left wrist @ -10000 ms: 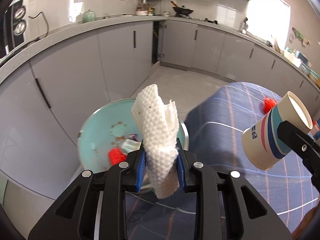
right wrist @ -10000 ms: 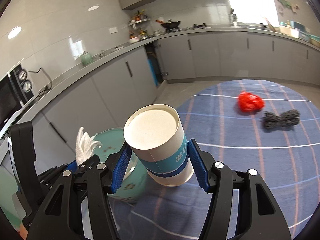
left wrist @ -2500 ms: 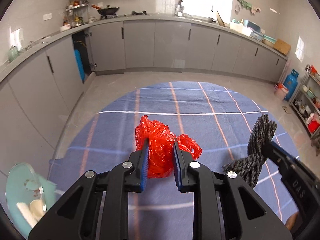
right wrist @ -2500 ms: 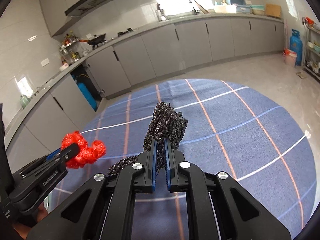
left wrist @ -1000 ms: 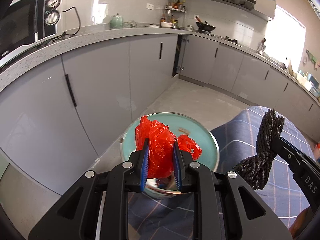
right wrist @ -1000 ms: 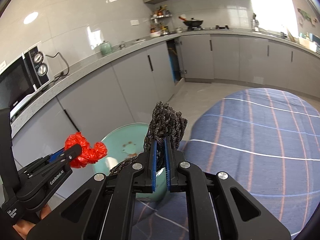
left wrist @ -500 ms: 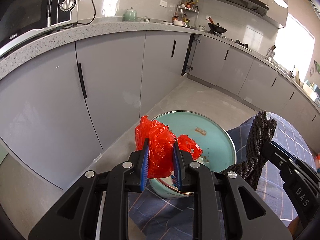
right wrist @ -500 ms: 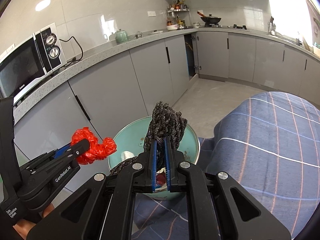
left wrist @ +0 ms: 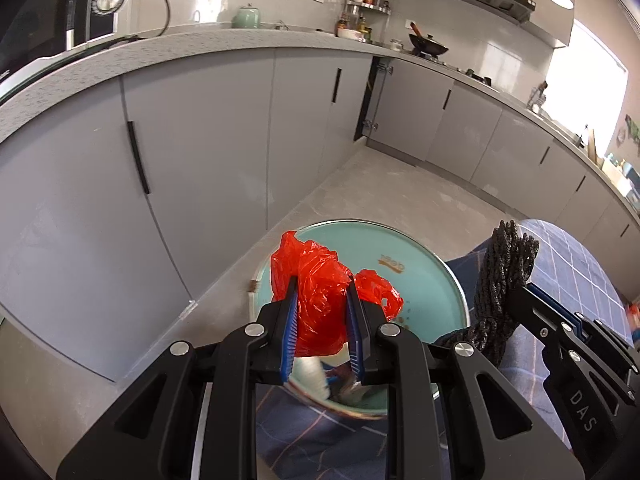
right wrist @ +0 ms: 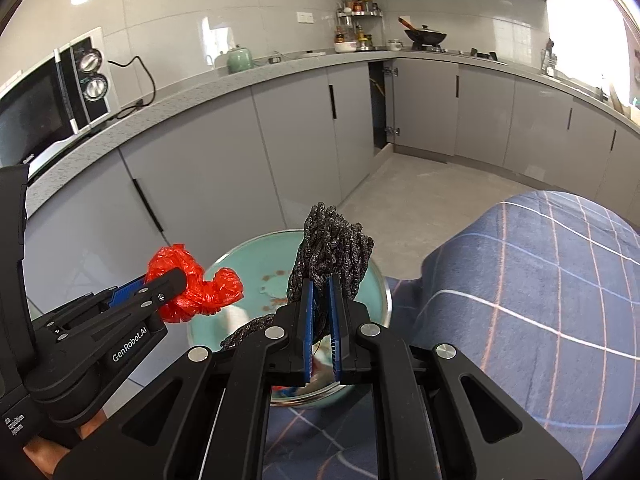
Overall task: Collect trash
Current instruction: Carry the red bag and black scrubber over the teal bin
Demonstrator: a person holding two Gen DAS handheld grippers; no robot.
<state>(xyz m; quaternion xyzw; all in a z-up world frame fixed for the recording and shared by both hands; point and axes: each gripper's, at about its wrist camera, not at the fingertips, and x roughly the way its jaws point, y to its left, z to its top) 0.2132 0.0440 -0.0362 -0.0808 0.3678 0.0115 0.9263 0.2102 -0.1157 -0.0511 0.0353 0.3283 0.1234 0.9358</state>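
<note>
1. Jaws of the left gripper point(left wrist: 320, 324) are clamped on a red plastic bag point(left wrist: 320, 300) in the middle of the left wrist view. Jaws of the right gripper point(right wrist: 321, 320) are squeezed tight on a black mesh wad point(right wrist: 330, 250) in the middle of the right wrist view.
2. Both bits of trash hang over the teal bin point(left wrist: 420, 280), which sits low in the middle of both views, next to the table with the blue checked cloth point(right wrist: 540, 280).
3. The red bag looks very light, thin and crinkly. It squashes easily and may be slippery, so a pinch across the thick bunched middle, as now, seems best.
4. The black wad looks soft, springy and rough, so it should not slip. A loose tail droops at the lower left of the jaws and could catch on the bin's rim.
5. The left wrist view shows more of the floor of the bin, with small brown bits and some trash near the bottom edge.
6. The right wrist view shows the microwave point(right wrist: 44, 96) at the upper left and more of the cloth at the right.
</note>
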